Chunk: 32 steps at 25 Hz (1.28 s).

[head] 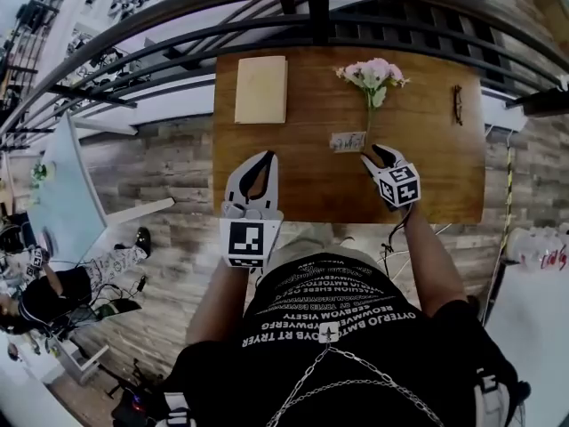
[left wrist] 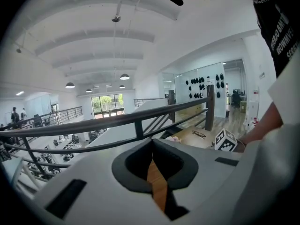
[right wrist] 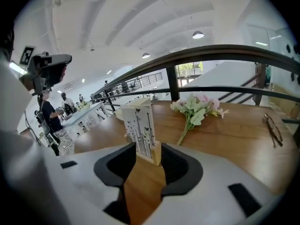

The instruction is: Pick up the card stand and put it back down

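The table [head: 427, 176] is seen whole only in the head view: left gripper [head: 266, 157] closed and empty, right gripper [head: 380, 154] spread wide. The stand [right wrist: 143, 125], mid-table at ten o'clock from it, is shown upright, ungripped, in the right gripper view.

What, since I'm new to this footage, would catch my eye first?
The card stand, printed with slim dark stems, stands upright mid-table just ahead of the open right gripper. Beyond it a pink flower sprig lies on the wooden table, which sits against a dark railing.
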Each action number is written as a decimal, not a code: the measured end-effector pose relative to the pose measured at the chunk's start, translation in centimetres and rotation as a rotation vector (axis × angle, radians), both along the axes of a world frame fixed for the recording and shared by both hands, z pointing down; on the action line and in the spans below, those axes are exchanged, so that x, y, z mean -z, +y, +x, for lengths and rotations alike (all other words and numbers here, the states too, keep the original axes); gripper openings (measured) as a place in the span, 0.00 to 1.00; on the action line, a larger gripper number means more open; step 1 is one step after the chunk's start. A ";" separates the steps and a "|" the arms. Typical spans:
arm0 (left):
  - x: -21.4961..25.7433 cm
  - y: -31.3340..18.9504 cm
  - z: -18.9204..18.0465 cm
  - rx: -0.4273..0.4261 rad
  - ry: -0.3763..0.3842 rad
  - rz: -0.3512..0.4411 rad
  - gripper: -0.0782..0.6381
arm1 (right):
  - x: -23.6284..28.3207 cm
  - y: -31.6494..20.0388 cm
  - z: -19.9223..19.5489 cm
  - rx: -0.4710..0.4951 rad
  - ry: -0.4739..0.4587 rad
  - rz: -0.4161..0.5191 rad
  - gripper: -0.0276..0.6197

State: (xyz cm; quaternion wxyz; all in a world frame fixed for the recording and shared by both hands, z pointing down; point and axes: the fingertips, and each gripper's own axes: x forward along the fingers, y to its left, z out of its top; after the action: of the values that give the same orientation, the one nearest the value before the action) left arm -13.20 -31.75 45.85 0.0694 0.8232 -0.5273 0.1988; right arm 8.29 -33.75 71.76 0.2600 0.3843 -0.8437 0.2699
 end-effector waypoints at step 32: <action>-3.2 3.1 -0.9 -0.011 -0.016 -0.075 0.15 | -4.6 1.1 -1.0 0.060 0.059 -0.021 0.24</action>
State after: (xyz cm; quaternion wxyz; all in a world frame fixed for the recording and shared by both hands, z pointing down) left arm -14.12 -28.70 49.05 0.0949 0.8212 -0.5155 0.2255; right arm 7.31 -32.69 76.35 0.2969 0.3641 -0.8438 0.2593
